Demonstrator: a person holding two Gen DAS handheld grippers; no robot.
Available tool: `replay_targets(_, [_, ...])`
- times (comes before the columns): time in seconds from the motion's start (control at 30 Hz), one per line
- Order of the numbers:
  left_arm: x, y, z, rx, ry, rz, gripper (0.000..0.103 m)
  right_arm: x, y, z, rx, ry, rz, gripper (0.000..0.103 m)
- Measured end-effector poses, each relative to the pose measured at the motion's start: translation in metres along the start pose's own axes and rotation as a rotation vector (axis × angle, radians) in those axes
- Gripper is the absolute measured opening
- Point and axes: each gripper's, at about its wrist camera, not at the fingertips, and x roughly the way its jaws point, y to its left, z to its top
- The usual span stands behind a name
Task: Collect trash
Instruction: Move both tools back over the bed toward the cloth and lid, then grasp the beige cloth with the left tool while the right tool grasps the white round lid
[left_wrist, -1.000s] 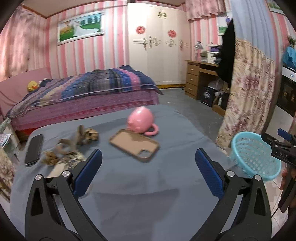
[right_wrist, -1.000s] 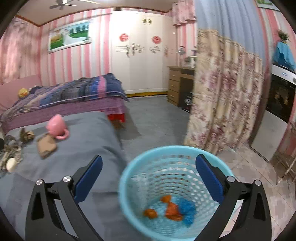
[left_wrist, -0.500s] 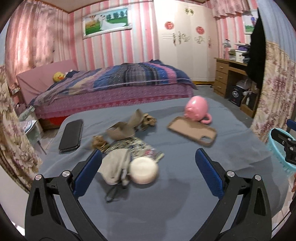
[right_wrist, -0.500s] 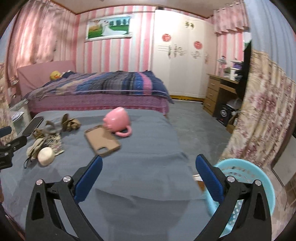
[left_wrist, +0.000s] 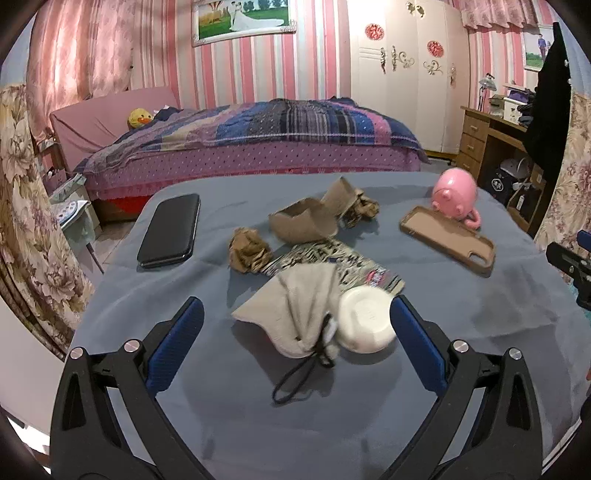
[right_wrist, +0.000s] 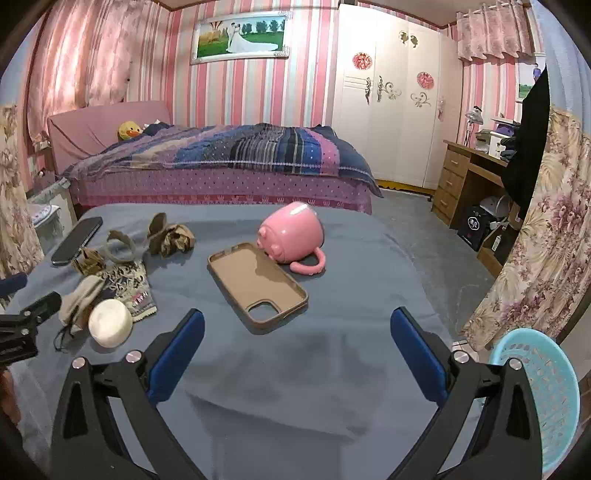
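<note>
Trash cluster, grey-covered tabletop (left_wrist: 480, 332), toward its left edge: crumpled brown paper wad (left_wrist: 248, 250); torn cardboard ring (left_wrist: 303, 224); second crumpled wad with cardboard scrap (left_wrist: 354, 201) toward the far edge; flattened printed wrapper (left_wrist: 343, 264) in the middle of the cluster. All loose, creased, lying flat, none held.

Since half a second ago the left gripper (left_wrist: 295, 338) has moved closer to the cluster, which now fills more of its view; the right gripper (right_wrist: 297, 345) has swung left, so that the blue basket (right_wrist: 543, 387) (off the tabletop's right edge) sits at the lower right corner of its view.

Adjacent items: grey drawstring pouch (left_wrist: 301, 310) touching a white round object (left_wrist: 365, 325), both between the left fingers, wide apart, gripping nothing. Black phone (left_wrist: 170, 229) near the left edge. Brown phone case (right_wrist: 256, 284) centrally, a tipped pink mug (right_wrist: 291, 232) touching its far end. Right fingers spread, empty.
</note>
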Motion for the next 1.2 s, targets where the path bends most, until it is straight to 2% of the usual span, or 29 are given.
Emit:
replay_targets(0.2, [0.019,-0.004,-0.002,0.002,0.051,-0.029,0.097,0.021,-0.006,-0.018,0.023,0.072,-0.01,0.098])
replay_targets(0.4, [0.044,-0.007,-0.003,0.017,0.099,0.011,0.097,0.028,-0.005,-0.025,0.013,0.094,-0.004,0.098])
replay_targets(0.5, [0.056,-0.006,-0.005,0.02,0.129,0.026,0.092,0.031,-0.004,-0.025,0.016,0.096,-0.004,0.098])
replay_targets(0.7, [0.056,0.009,-0.001,-0.05,0.121,-0.003,0.071,0.032,-0.001,-0.026,0.007,0.101,0.003,0.098])
replay_targets(0.77, [0.053,0.013,0.0,-0.056,0.118,-0.012,0.058,0.032,0.001,-0.026,0.004,0.102,0.001,0.098])
replay_targets(0.8, [0.051,0.015,0.001,-0.058,0.117,-0.017,0.056,0.032,0.001,-0.026,0.007,0.102,0.003,0.098])
replay_targets(0.9, [0.043,0.023,0.003,-0.073,0.101,-0.055,0.034,0.032,0.004,-0.027,0.006,0.105,0.007,0.098])
replay_targets(0.93, [0.041,0.025,0.004,-0.075,0.1,-0.068,0.022,0.032,0.007,-0.028,0.002,0.106,0.01,0.098])
replay_targets(0.97, [0.04,0.027,0.003,-0.077,0.101,-0.071,0.017,0.032,0.009,-0.028,-0.003,0.108,0.011,0.098])
replay_targets(1.07, [0.036,0.035,0.003,-0.077,0.095,-0.054,0.008,0.032,0.021,-0.029,-0.028,0.11,0.017,0.098])
replay_targets(1.2, [0.023,0.052,0.004,-0.09,0.067,-0.017,0.007,0.03,0.04,-0.028,-0.063,0.101,0.045,0.098])
